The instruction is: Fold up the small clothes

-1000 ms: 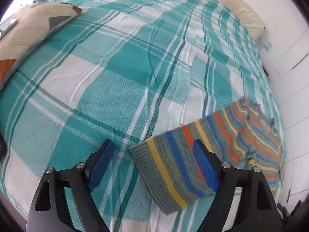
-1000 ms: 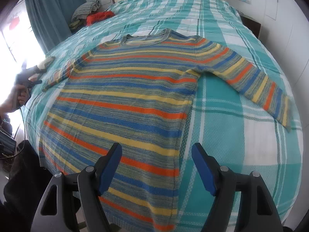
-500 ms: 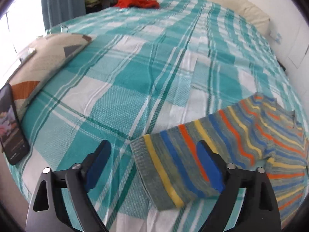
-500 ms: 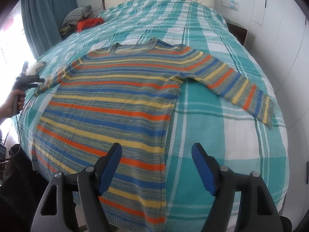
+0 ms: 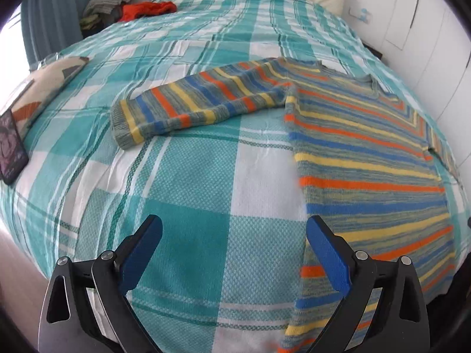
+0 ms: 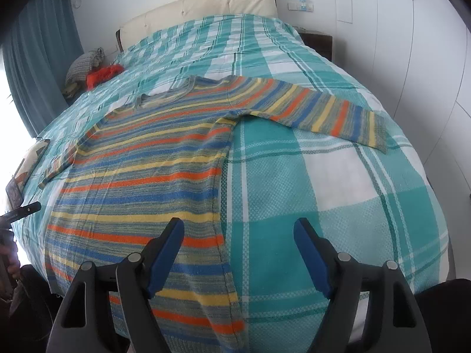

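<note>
the striped sweater [image 6: 141,176] lies flat and face up on the plaid bedspread [image 6: 338,176], sleeves spread wide so each can be folded inward, while the left gripper [image 5: 234,253] and right gripper [image 6: 238,253] hover above it, jaws apart and empty.

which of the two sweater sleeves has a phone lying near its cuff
The striped knit sweater's sleeve on the left gripper's side: a dark phone lies on the bed beyond its cuff. The other sleeve has only plaid bedspread around it.
</note>
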The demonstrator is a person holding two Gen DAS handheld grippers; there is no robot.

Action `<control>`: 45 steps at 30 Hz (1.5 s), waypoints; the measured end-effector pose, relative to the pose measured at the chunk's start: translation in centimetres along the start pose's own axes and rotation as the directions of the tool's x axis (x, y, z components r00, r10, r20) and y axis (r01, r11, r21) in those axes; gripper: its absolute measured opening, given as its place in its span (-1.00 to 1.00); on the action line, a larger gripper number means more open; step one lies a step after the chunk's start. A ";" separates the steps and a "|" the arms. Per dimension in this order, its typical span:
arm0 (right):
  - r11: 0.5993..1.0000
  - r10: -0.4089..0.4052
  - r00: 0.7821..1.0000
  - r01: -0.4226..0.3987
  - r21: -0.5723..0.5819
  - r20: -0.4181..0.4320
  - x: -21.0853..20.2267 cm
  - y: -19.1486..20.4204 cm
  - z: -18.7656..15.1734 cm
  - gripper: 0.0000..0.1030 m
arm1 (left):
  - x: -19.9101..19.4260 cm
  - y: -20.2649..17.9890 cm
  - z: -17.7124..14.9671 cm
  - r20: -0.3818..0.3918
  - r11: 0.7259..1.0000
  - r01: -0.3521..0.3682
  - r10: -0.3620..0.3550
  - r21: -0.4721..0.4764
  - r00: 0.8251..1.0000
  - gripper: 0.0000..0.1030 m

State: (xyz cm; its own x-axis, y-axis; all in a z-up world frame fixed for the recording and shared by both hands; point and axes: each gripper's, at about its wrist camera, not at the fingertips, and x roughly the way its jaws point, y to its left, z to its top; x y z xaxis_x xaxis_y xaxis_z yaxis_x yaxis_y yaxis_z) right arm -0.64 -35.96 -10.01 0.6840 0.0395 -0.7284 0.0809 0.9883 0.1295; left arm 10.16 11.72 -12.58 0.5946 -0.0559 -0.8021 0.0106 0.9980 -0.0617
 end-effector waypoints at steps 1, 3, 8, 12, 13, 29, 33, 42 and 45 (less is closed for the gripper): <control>1.000 -0.003 1.000 0.004 -0.009 0.004 -0.1 0.1 -0.1 0.51 | 0.2 -0.1 0.5 0.006 1.000 0.001 -0.001 -0.002 1.000 0.92; 1.000 -0.005 1.000 0.005 -0.021 0.010 -0.3 0.2 -0.2 0.51 | 0.2 -0.6 1.4 0.022 1.000 0.004 -0.004 -0.013 1.000 0.92; 1.000 -0.011 1.000 0.011 -0.010 0.026 -0.7 0.0 -0.2 0.51 | 0.0 -1.6 2.2 0.043 0.998 0.042 -0.039 -0.056 0.998 0.92; 1.000 -0.031 0.999 0.031 -0.006 0.026 -0.7 -0.1 -0.3 0.51 | -0.4 -1.8 0.6 0.036 0.993 0.069 -0.066 -0.091 0.997 0.92; 0.999 -0.036 0.999 0.036 -0.008 0.028 -0.7 -0.1 -0.3 0.51 | -0.5 -1.7 0.3 0.034 0.992 0.077 -0.074 -0.101 0.997 0.92; 0.999 -0.050 0.997 0.050 -0.002 0.054 0.7 -0.2 0.1 0.59 | -1.5 -1.6 -2.5 0.072 0.989 0.088 -0.080 -0.119 0.994 0.92; 0.997 -0.062 0.997 0.064 -0.045 0.044 1.4 0.1 0.0 0.59 | 0.5 -1.3 -3.3 0.019 0.979 0.083 -0.081 -0.186 0.997 0.91; 0.995 -0.086 0.996 0.088 -0.055 0.033 1.9 -0.2 -0.2 0.59 | 0.5 -2.8 -2.3 0.060 0.993 0.079 -0.074 -0.088 0.995 0.92; 0.996 -0.080 0.996 0.081 -0.021 0.035 2.0 -1.0 0.3 0.59 | 0.8 -2.2 -2.2 0.055 0.986 0.094 -0.087 -0.137 0.995 0.92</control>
State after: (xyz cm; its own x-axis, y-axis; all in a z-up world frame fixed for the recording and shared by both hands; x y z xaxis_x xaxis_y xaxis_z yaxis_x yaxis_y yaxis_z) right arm 0.89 -36.92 -11.38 0.7003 -0.0453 -0.7124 0.1210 0.9911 0.0560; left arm 8.86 9.42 -14.42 0.6348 -0.1409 -0.7597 -0.0442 0.9750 -0.2177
